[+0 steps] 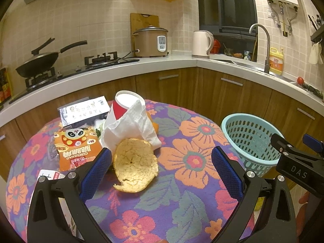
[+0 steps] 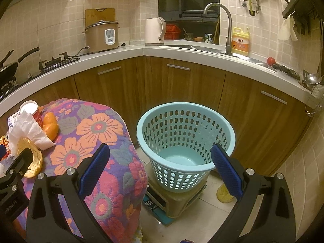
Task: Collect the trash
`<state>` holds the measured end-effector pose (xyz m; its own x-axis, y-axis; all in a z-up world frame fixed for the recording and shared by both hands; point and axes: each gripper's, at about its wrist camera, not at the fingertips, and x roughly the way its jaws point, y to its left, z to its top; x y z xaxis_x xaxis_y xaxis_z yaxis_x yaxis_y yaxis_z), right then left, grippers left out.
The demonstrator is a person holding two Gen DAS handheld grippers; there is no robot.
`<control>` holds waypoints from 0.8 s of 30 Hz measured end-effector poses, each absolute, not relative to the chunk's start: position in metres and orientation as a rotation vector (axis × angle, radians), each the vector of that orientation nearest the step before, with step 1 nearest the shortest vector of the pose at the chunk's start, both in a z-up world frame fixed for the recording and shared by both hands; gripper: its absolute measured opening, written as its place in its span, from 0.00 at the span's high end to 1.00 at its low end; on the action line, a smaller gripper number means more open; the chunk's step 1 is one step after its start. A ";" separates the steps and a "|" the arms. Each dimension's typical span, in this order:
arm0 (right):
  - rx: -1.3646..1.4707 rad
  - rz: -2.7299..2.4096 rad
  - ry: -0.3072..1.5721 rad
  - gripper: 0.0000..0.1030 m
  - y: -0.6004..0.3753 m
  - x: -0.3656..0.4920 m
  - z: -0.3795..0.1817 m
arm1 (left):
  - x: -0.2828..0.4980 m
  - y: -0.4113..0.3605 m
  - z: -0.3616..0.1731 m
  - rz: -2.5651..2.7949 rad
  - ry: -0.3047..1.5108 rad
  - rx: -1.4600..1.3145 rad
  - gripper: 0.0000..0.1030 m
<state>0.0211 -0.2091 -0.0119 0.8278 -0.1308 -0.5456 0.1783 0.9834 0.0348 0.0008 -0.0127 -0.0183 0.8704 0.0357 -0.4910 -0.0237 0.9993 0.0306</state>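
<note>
Yellow peel (image 1: 134,164) between spread fingers of left hand-held gripper (image 1: 162,170).

The left gripper (image 1: 160,168) hangs over the flowered tablecloth (image 1: 194,141) with its blue pads spread wide; an orange peel (image 1: 134,165) (pith side up) lies between them, close to the left pad. Behind it a crumpled tissue (image 1: 131,127) leans against a paper cup (image 1: 126,103). The turquoise basket (image 1: 249,139) stands to the right.

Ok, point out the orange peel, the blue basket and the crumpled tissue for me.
orange peel (image 1: 134,164): left wrist view, on its pale inner side.
blue basket (image 2: 183,106): right wrist view, on the far rim.
crumpled tissue (image 1: 133,125): left wrist view, on its middle fold.
</note>
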 end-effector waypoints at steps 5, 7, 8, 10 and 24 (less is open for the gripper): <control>0.075 -0.168 0.545 0.08 -0.207 0.021 -0.010 | 0.001 -0.013 -0.018 0.028 0.514 0.027 0.07; 0.079 -0.169 0.544 0.08 -0.208 0.021 -0.010 | 0.002 -0.013 -0.018 0.028 0.514 0.028 0.07; 0.080 -0.170 0.544 0.08 -0.208 0.021 -0.009 | 0.002 -0.013 -0.018 0.027 0.515 0.027 0.07; 0.081 -0.171 0.547 0.08 -0.209 0.021 -0.010 | 0.002 -0.013 -0.018 0.026 0.516 0.026 0.07; 0.053 -0.168 0.461 0.08 -0.198 0.006 0.015 | -0.003 -0.012 -0.009 0.020 0.471 0.012 0.07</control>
<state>0.0064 -0.1980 0.0154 0.8820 -0.1490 -0.4471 0.1728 0.9849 0.0126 -0.0033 -0.0121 -0.0089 0.8911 0.0215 -0.4532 -0.0161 0.9997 0.0157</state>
